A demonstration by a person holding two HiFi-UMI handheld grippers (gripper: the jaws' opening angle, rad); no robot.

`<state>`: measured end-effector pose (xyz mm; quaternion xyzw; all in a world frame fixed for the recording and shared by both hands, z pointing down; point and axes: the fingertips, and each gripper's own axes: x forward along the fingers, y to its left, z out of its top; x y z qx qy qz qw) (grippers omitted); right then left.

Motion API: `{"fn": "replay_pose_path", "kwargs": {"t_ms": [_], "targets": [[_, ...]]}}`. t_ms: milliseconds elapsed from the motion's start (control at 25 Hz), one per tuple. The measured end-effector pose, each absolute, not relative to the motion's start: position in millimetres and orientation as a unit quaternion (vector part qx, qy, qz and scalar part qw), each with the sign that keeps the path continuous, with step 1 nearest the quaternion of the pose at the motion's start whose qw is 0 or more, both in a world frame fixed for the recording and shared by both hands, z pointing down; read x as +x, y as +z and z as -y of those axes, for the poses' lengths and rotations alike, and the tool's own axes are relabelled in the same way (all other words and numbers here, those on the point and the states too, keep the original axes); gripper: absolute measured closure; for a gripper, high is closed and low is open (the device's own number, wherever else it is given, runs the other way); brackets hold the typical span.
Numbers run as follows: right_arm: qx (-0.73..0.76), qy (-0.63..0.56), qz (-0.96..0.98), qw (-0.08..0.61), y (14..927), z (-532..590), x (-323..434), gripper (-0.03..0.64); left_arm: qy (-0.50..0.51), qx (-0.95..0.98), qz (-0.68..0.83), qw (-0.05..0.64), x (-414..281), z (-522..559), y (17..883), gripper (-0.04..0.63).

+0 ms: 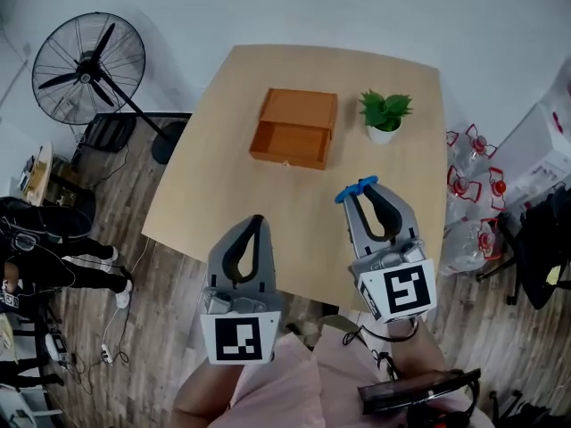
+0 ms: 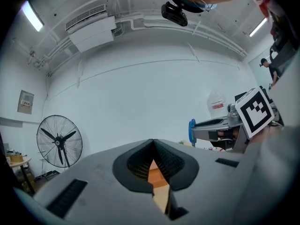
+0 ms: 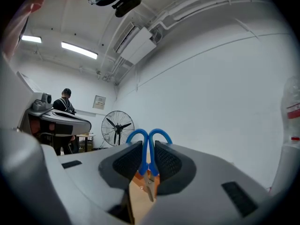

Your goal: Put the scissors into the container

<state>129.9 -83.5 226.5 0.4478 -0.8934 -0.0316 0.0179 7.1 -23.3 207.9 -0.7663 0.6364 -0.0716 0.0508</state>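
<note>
Over the table (image 1: 268, 194), blue scissors (image 3: 144, 157) clamped in the right hand-held gripper (image 1: 359, 189)

Head view steeply down over table (image 1: 223, 176); gripper views level, sharing fan (image 2: 59, 139).

bare white-walled lab or workshop room, exposed ceiling pipes (image 2: 140, 20) and strip lights (image 3: 78, 50), big pedestal fan (image 1: 89, 68), wood-look floor (image 1: 125, 266), lone wooden table (image 1: 223, 176), cables lying around
</note>
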Motion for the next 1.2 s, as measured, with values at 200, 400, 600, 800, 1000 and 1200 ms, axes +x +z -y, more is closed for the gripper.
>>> {"fn": "replay_pose_path", "kwargs": {"t_ms": [200,400,600,800,1000,1200], "targets": [[0.443,-0.038,0.896,0.011,215,113,124,0.532,-0.068,-0.761,-0.643,0.052,1,51,200,0.591],[0.45,-0.04,0.892,0.017,220,142,117,0.532,-0.063,-0.765,-0.64,0.047,-10,82,206,0.591],[0.47,-0.043,0.881,0.031,223,173,107,0.532,-0.057,-0.779,-0.624,0.035,-26,119,215,0.591],[0.488,-0.038,0.87,0.054,234,205,98,0.532,-0.054,-0.789,-0.612,0.014,-46,156,227,0.591],[0.495,-0.026,0.865,0.076,253,234,84,0.532,-0.058,-0.792,-0.608,-0.008,-69,185,243,0.591],[0.496,-0.017,0.863,0.097,277,257,68,0.532,-0.064,-0.791,-0.608,-0.026,-92,207,264,0.591]]}}
